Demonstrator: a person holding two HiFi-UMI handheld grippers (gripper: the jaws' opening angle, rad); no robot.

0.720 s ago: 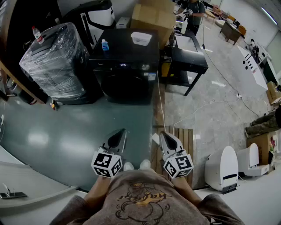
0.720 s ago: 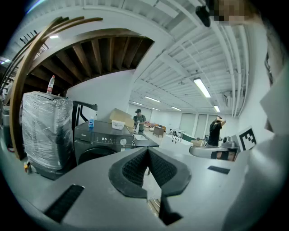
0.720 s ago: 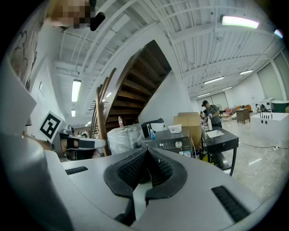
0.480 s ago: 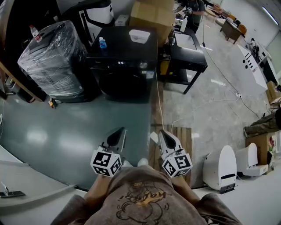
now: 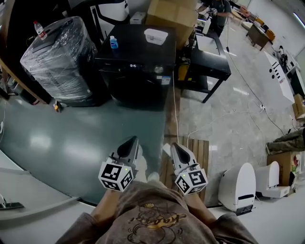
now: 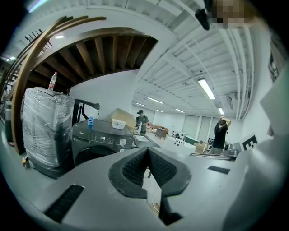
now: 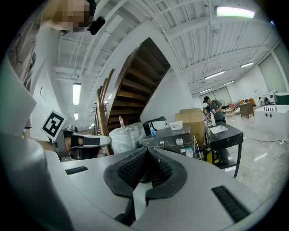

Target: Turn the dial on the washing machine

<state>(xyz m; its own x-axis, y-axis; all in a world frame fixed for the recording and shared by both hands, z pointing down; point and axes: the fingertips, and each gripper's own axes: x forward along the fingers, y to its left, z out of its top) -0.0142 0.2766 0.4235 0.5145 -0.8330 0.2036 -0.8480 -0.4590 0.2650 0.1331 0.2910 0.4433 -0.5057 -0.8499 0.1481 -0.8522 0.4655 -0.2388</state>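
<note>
The black washing machine (image 5: 136,71) stands far ahead on the grey-green floor. Its lit display and round silver dial (image 5: 158,69) are on the front panel. The dial also shows small in the left gripper view (image 6: 122,142) and the right gripper view (image 7: 179,141). My left gripper (image 5: 131,143) and right gripper (image 5: 175,147) are held low, close to my body, pointing at the machine from well short of it. Both are shut with nothing between the ribbed pads (image 6: 135,168) (image 7: 131,169).
On the machine sit a white tub (image 5: 156,36) and a blue bottle (image 5: 114,43). A plastic-wrapped appliance (image 5: 59,57) stands to its left and a black table (image 5: 209,59) to its right, with a cardboard box (image 5: 171,12) behind. A wooden pallet (image 5: 200,148) and a white cable (image 5: 175,119) lie by my right foot.
The view has shifted slightly as the person steps toward the machine. Both grippers stay shut and low in front of the body.
</note>
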